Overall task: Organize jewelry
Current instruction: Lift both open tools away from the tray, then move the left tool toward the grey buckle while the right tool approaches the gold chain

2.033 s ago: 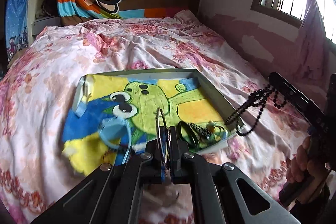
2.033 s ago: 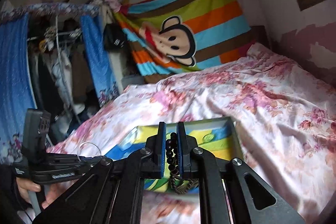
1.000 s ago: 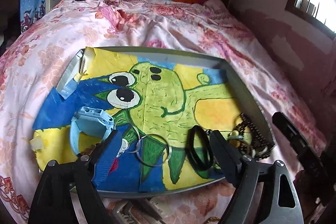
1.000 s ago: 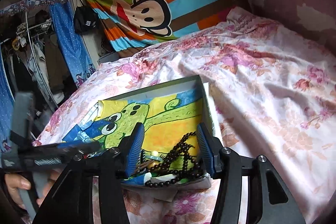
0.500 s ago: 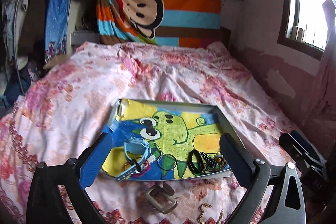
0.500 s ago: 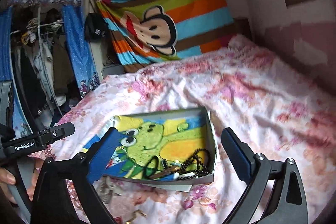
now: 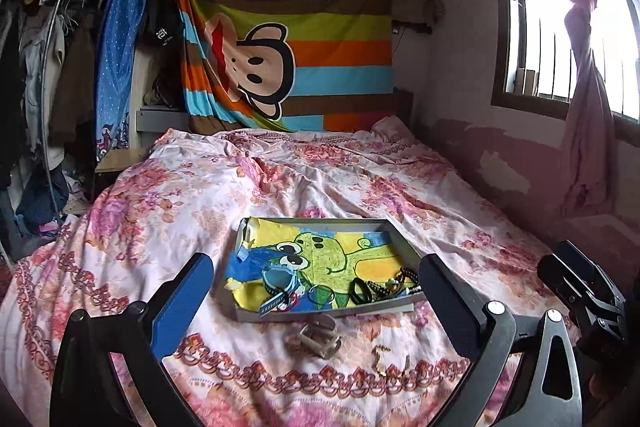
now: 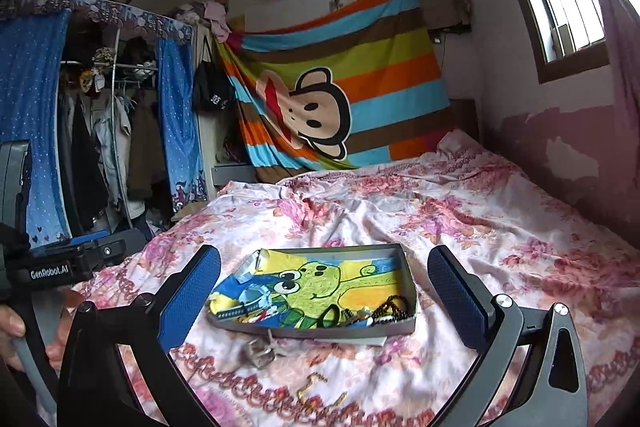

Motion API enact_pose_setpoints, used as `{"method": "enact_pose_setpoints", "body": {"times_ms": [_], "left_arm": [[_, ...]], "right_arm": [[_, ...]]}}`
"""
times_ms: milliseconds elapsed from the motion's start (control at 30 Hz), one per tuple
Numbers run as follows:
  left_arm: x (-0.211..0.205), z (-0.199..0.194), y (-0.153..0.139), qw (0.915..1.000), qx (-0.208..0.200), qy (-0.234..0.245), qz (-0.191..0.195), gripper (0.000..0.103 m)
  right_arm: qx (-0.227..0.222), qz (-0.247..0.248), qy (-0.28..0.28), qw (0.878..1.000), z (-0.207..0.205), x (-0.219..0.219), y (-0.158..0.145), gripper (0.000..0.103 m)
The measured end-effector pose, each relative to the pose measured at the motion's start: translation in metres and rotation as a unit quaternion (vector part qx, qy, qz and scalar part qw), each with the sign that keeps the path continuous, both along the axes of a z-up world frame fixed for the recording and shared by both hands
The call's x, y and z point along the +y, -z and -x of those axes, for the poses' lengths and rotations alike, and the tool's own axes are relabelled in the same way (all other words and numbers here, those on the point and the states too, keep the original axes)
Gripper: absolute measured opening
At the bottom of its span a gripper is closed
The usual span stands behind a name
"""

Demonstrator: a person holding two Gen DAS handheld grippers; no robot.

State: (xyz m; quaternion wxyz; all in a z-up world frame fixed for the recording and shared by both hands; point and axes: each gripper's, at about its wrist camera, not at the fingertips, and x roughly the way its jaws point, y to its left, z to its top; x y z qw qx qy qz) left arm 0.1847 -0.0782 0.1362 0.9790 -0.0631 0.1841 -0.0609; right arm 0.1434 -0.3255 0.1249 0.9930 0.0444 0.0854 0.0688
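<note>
Jaws of both grippers wide, empty; floral bedspread (image 7: 328,183) under shallow tray (image 7: 400,235); striped wall hanging (image 7: 304,39)

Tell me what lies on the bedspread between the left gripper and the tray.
In the left wrist view, a pale hair claw clip lies on the floral bedspread between the open left gripper and the tray; a gold chain lies nearby.
</note>
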Motion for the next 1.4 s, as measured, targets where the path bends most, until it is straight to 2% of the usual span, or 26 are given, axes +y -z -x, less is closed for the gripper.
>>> {"method": "enact_pose_setpoints", "body": {"times_ms": [200, 400, 600, 767, 933, 1400], "left_arm": [[0.016, 0.036, 0.018, 0.9997, 0.019, -0.001, 0.016, 0.103], [0.031, 0.06, 0.052, 0.9987, 0.049, -0.004, 0.014, 0.103], [0.04, 0.081, 0.09, 0.9971, 0.076, -0.005, -0.003, 0.103], [0.042, 0.093, 0.112, 0.9958, 0.08, -0.002, -0.044, 0.103], [0.042, 0.093, 0.123, 0.9934, 0.098, 0.001, -0.061, 0.103], [0.043, 0.069, 0.141, 0.9861, 0.141, 0.012, -0.086, 0.103]], "right_arm": [[0.012, 0.0, 0.008, 1.0, 0.049, -0.001, 0.022, 0.102], [0.058, 0.001, 0.003, 0.998, 0.07, -0.004, 0.052, 0.102], [0.126, 0.007, 0.001, 0.992, 0.072, 0.002, 0.085, 0.102], [0.17, 0.012, 0.0, 0.985, 0.068, 0.009, 0.108, 0.102], [0.203, 0.033, -0.006, 0.979, 0.064, 0.023, 0.125, 0.102], [0.241, 0.059, -0.004, 0.969, 0.05, 0.035, 0.138, 0.102]]}}
